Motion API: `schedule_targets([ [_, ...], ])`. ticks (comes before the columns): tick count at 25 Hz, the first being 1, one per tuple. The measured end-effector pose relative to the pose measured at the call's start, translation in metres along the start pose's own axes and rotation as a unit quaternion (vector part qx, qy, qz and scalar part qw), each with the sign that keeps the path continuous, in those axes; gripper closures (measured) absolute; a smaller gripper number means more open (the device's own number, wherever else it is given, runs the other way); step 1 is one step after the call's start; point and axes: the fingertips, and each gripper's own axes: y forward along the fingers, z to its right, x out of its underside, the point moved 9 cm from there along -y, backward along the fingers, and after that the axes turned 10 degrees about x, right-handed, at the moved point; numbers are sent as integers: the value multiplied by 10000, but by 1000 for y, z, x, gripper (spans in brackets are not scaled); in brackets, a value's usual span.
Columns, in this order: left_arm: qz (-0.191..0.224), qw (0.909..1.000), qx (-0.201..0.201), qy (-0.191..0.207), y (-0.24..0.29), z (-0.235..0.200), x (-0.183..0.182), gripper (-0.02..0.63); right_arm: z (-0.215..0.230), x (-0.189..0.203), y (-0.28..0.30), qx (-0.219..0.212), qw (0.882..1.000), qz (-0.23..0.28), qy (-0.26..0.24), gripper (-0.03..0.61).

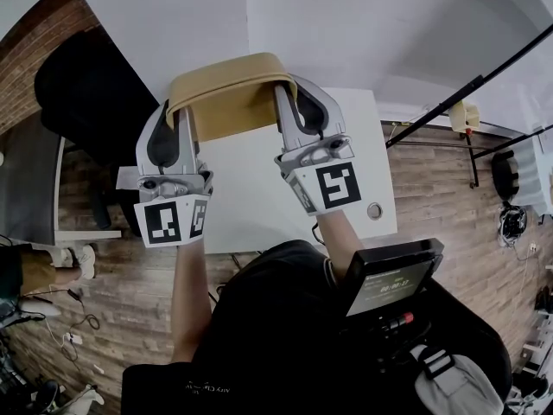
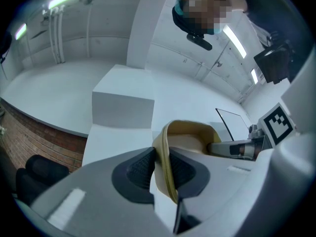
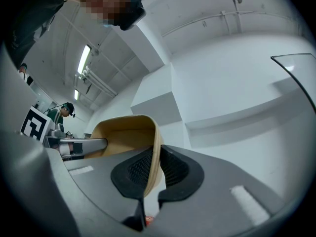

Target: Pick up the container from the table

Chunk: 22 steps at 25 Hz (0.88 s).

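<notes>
The left gripper [image 2: 163, 169] is clamping its jaws on the left wall of the tan container [image 1: 226, 93]. The right gripper [image 3: 153, 169] is pinching the container's right wall between its nearly closed jaws. The container is hanging between the two grippers, raised over the far part of the white tabletop [image 1: 259, 197].

In the head view the container [image 1: 226, 102] shows only its outer wall and rim. Its inside is hidden there, and it covers the far part of the table [image 1: 251, 180]. A small round thing [image 1: 373, 210] near the table's right edge is too small to name, perhaps a cap. Print on the screen [image 1: 393, 282] at the person's chest is unreadable. A far-off person [image 3: 61, 113] at the left of the right gripper view is too tiny to make out.
</notes>
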Motion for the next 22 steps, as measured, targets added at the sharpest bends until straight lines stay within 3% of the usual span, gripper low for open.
schedule_targets([
  [22, -65, 10000, 13, -40, 0, 0, 8, 560, 1, 5, 0, 82, 9999, -123, -31, 551],
])
